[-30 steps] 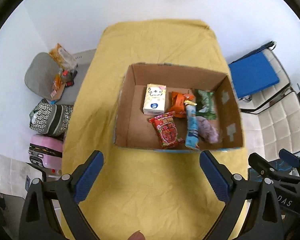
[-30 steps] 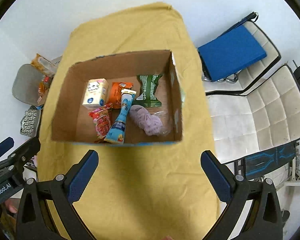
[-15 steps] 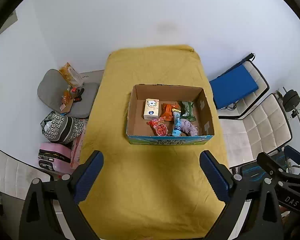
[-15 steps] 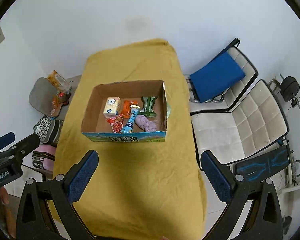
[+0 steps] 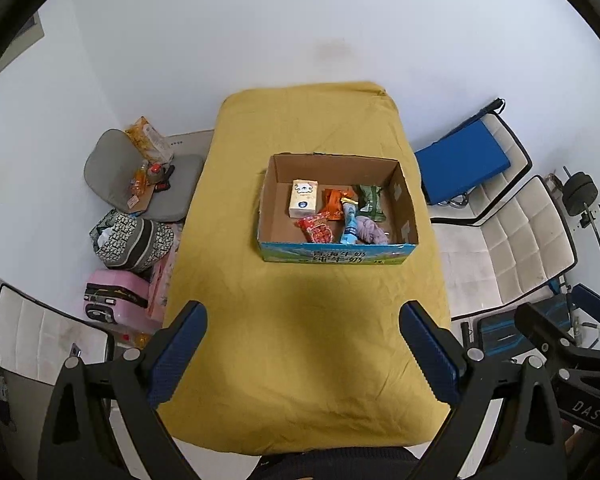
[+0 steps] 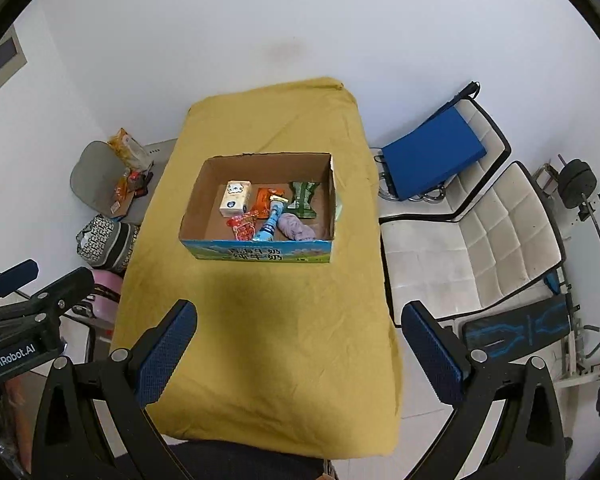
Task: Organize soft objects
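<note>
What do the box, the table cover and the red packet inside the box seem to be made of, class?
Box: corrugated cardboard, matte brown inside, glossy print outside.
Table cover: soft yellow cloth, matte; it wrinkles and drapes over the edges.
Red packet: probably plastic film, since it looks shiny and crinkled.

White wall, white chairs beside table

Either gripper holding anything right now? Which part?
Nothing held. Left gripper and right gripper both have open, empty jaws above the yellow cloth.
</note>
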Demonstrator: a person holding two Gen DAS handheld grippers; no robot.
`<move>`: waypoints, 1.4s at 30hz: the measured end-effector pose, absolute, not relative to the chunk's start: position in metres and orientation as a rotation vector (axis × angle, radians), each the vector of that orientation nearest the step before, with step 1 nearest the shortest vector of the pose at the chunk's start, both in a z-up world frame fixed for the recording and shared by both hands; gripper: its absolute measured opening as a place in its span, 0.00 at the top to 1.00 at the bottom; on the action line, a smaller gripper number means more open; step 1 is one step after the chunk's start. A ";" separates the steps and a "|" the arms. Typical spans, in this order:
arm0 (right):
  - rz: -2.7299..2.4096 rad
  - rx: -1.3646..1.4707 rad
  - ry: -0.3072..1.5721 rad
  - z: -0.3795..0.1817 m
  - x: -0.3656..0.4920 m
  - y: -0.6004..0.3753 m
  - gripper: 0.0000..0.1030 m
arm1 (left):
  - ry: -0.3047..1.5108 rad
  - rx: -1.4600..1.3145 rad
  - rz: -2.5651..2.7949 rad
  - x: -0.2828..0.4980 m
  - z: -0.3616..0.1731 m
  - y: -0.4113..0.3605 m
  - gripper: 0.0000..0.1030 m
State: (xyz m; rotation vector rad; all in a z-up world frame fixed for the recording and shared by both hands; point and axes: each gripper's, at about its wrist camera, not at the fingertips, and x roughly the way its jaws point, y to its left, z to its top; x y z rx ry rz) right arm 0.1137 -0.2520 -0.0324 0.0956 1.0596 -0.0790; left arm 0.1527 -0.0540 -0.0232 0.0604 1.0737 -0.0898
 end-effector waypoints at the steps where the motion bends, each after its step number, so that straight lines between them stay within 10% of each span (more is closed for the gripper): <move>1: -0.077 0.096 1.065 -0.032 0.112 -0.252 0.00 | 1.074 0.059 -0.089 0.152 -0.023 -0.054 0.04; 42: -0.111 0.087 1.073 -0.041 0.122 -0.259 0.00 | 1.082 0.019 -0.048 0.147 -0.036 -0.048 0.04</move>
